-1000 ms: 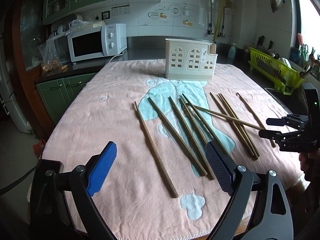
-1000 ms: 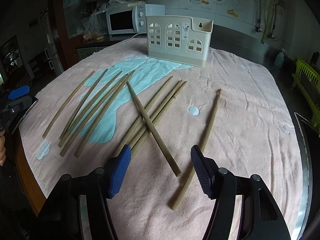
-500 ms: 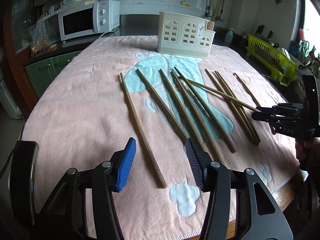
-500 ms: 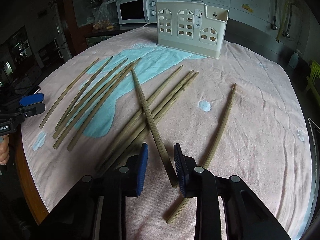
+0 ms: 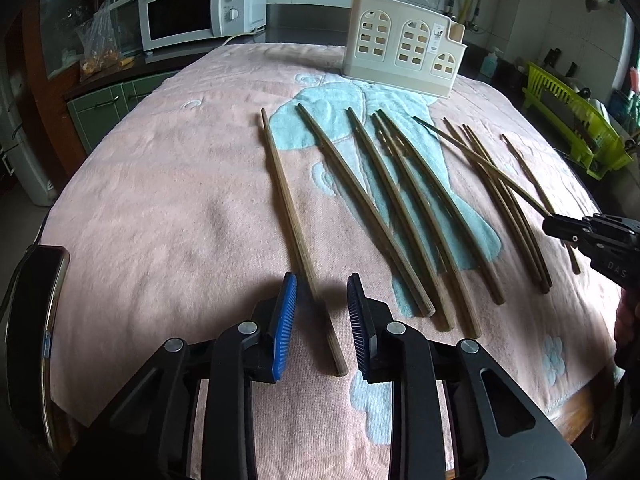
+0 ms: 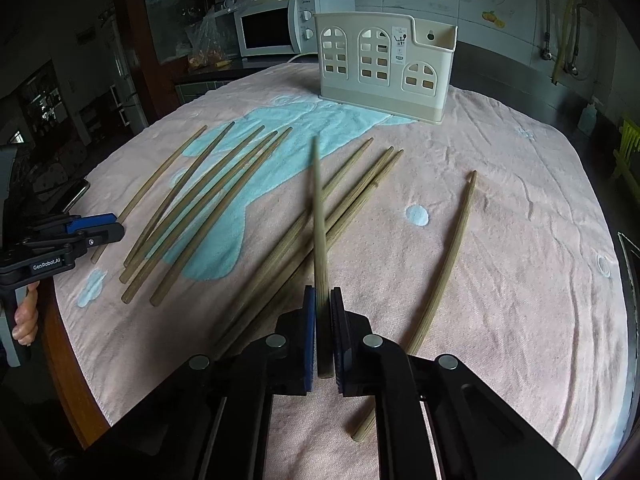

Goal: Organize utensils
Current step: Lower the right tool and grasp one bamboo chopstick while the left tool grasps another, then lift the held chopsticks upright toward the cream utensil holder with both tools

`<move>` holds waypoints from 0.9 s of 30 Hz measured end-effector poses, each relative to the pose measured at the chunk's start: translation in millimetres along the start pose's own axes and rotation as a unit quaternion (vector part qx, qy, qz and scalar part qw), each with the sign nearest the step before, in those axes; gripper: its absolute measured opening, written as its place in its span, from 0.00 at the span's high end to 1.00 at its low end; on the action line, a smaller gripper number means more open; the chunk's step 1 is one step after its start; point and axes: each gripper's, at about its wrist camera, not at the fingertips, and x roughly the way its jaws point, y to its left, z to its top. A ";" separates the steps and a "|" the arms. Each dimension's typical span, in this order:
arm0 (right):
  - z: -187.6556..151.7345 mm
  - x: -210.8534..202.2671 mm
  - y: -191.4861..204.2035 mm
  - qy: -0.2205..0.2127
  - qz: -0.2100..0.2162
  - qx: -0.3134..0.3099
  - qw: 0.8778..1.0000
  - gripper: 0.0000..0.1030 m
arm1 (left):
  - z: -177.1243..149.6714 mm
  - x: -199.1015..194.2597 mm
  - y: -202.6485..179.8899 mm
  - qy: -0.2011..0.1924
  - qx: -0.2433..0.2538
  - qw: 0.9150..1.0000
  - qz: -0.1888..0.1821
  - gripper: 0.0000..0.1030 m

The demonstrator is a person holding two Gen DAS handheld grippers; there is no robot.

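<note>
Pink towel [image 6: 500,280], right gripper [image 6: 322,332] pinching chopstick [image 6: 320,216], left gripper [image 5: 321,324] straddling another.

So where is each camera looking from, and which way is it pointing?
Left wrist: on the left hand-held gripper, looking down its fingers at a chopstick between open jaws; right hand-held gripper at the edge.
Right wrist: on the right hand-held gripper, shut on a chopstick; left gripper and a hand show.
Both see the holder, towel and microwave.
</note>
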 end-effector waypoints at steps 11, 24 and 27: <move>1.9 -19.2 10.1 -0.028 0.001 0.017 0.999 0.93 | 3.5 -3.9 -0.3 -0.002 0.012 0.999 0.030 0.92; 27.9 -64.1 25.7 -0.098 0.006 0.040 0.994 0.93 | 28.2 -44.1 19.9 -0.080 0.006 0.997 0.004 0.94; 36.1 -70.4 29.2 -0.109 0.004 0.043 0.993 0.93 | 36.9 -51.5 23.7 -0.099 0.006 0.995 -0.002 0.94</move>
